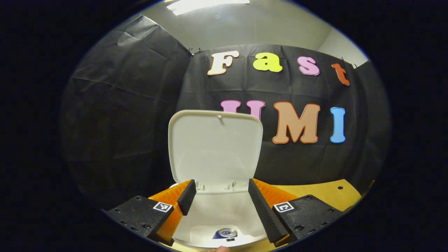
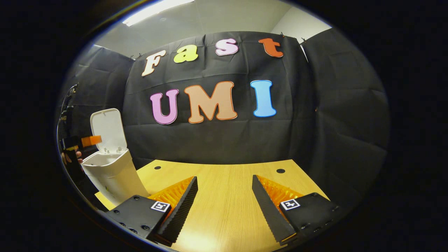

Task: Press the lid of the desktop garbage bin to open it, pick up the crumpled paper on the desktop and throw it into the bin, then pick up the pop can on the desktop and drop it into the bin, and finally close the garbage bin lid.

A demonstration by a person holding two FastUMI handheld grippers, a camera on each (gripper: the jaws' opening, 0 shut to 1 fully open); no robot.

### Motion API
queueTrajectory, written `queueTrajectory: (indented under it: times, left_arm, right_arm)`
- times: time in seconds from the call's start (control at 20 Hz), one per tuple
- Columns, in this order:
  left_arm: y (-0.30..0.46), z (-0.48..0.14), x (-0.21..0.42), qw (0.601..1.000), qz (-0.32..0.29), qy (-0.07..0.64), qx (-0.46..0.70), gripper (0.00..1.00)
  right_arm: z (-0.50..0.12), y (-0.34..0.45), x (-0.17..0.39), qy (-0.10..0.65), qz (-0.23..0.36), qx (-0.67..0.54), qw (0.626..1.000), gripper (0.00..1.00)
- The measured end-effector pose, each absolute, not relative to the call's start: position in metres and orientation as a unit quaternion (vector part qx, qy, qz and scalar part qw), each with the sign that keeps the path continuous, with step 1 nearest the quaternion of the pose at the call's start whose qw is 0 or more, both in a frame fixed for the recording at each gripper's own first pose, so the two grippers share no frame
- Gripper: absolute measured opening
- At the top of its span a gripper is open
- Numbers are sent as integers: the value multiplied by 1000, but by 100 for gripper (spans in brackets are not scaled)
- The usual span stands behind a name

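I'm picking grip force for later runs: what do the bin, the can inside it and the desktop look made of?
Bin: probably plastic, off-white with a smooth, soft sheen.
Can: likely aluminium, its top shiny silver.
Desktop: wood or wood-look laminate, with fine straight grain lines.

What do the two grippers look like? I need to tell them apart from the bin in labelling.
Both look alike. The left gripper and right gripper each have two long wedge-shaped fingers with ribbed inner faces, backed by orange ribbed plastic. Each finger sits on a black block with screw holes and a small square black-and-white marker tag.
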State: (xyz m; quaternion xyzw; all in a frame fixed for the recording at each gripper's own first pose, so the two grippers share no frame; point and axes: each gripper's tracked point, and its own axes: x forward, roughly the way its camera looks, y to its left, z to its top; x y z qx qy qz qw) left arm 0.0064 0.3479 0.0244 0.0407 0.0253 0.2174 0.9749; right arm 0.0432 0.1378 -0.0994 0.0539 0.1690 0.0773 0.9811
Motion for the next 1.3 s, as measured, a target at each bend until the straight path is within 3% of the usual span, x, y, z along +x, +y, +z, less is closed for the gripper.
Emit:
queueTrajectory:
  times: [0.25, 0.45, 0.6, 0.85, 1.3]
  left_arm:
    - [368, 126, 38, 969, 229, -38, 85, 89]
    - [377, 160, 72, 968, 221, -67, 96, 88]
    - [403, 155, 90, 963, 248, -52, 96, 94]
    - [417, 122, 96, 964, 260, -6, 57, 93]
    - [370, 104, 41, 971, 235, -3, 48, 92]
  right_arm:
    - [-112, 140, 42, 177, 76, 66, 979, 98]
    - [-115, 128, 38, 178, 58, 73, 980, 98]
    - [-117, 109, 38, 179, 37, 73, 980, 98]
    - [-122, 87, 35, 189, 15, 75, 979, 98]
    - [-114, 119, 47, 181, 64, 64, 979, 98]
